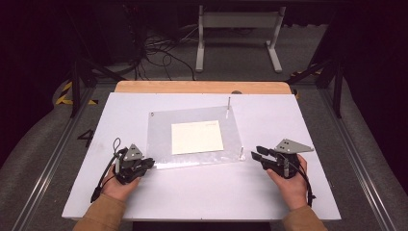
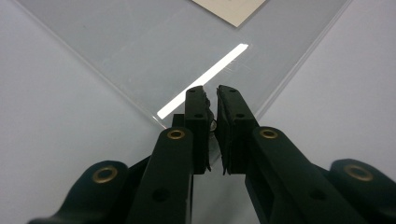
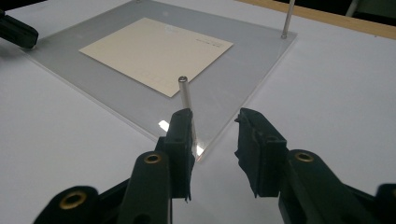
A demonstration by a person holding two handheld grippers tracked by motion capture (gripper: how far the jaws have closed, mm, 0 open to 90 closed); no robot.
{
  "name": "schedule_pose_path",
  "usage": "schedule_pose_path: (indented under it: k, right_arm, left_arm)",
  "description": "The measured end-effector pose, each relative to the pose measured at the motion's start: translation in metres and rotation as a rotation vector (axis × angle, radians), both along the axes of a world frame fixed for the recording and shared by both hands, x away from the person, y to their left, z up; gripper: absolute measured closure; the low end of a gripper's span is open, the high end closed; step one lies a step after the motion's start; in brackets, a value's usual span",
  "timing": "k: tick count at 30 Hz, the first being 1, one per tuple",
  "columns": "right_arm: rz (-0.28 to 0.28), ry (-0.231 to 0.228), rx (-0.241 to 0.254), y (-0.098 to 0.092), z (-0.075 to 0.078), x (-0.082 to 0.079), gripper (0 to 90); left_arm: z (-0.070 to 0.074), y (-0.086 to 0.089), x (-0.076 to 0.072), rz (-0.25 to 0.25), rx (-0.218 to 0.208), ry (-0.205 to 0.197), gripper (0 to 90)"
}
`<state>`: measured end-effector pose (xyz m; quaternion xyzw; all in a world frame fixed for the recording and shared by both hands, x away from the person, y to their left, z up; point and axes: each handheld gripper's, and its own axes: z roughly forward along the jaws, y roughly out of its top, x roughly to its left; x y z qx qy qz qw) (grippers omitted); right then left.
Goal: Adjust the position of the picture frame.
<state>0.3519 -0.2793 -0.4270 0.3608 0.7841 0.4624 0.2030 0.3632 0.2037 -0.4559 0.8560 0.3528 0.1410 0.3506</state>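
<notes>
A clear acrylic plate (image 1: 161, 137) lies on the white table with a cream sheet of paper (image 1: 197, 137) at its middle. My left gripper (image 1: 150, 163) sits at the plate's near left corner. In the left gripper view its jaws (image 2: 211, 93) are shut, with a small metal pin (image 2: 213, 122) pinched between the pads. My right gripper (image 1: 255, 154) is at the near right corner and stands open. A thin metal post (image 3: 185, 100) rises from that corner just in front of its left jaw, untouched. The right gripper's tips (image 3: 215, 116) straddle the corner's edge.
A taller post (image 1: 228, 106) stands at the plate's far right corner and a small screw (image 1: 152, 114) at the far left. The table's far edge is a wooden strip (image 1: 202, 87). Beyond it are a white stand (image 1: 238, 36) and floor cables (image 1: 159, 53).
</notes>
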Motion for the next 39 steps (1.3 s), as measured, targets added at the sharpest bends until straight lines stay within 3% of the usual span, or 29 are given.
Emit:
schedule_pose_path:
  k: [5,10,11,12,19,28,34,37,39]
  right_arm:
    - [0.001,-0.004,0.008,0.0,0.001,-0.001,64.4]
    - [-0.004,-0.011,0.024,-0.003,0.004,-0.002,64.1]
    - [-0.004,-0.011,0.024,-0.003,0.004,-0.002,64.1]
    - [-0.007,-0.018,0.034,-0.005,0.006,-0.003,64.1]
    - [-0.028,-0.048,0.051,-0.012,0.012,-0.009,65.2]
    - [-0.049,-0.065,0.078,-0.02,0.018,-0.014,65.5]
    - [-0.051,-0.068,0.093,-0.021,0.019,-0.015,64.8]
    - [-0.05,-0.062,0.097,-0.022,0.019,-0.015,64.3]
    - [-0.05,-0.055,0.102,-0.021,0.019,-0.015,63.9]
  left_arm:
    - [0.0,-0.001,-0.002,-0.058,-0.045,0.057,83.8]
    - [0.005,-0.022,-0.017,-0.228,-0.007,0.084,83.8]
    - [0.005,-0.022,-0.017,-0.228,-0.007,0.084,83.8]
    - [0.006,-0.028,-0.021,-0.266,-0.002,0.102,83.9]
    - [0.007,-0.042,-0.03,-0.365,0.001,0.136,83.9]
    - [0.01,-0.079,-0.049,-0.537,0.031,0.174,84.0]
    - [0.011,-0.096,-0.06,-0.581,0.033,0.181,84.0]
    - [0.011,-0.096,-0.06,-0.585,0.031,0.178,83.6]
    - [0.013,-0.091,-0.057,-0.57,-0.016,0.161,77.6]
